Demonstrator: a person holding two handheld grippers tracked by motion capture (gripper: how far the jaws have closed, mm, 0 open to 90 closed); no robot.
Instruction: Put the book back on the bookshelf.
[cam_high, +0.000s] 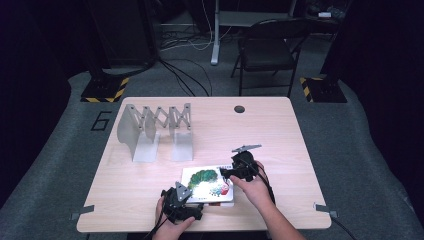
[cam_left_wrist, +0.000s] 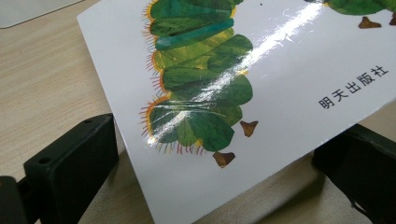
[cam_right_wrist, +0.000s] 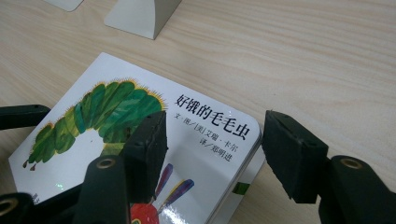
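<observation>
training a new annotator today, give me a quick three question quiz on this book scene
1. True or false: the book lies flat on the table, picture side up.
2. Which stands beyond the book, toward the table's far left? A) a folding metal book rack B) a red bowl C) a stack of cups
3. What creature is drawn on the cover?

Key: 1 true. 2 A. 3 a green caterpillar; the right tool straddles the book's corner with jaws open, and the left tool sits at the book's near edge.
</observation>
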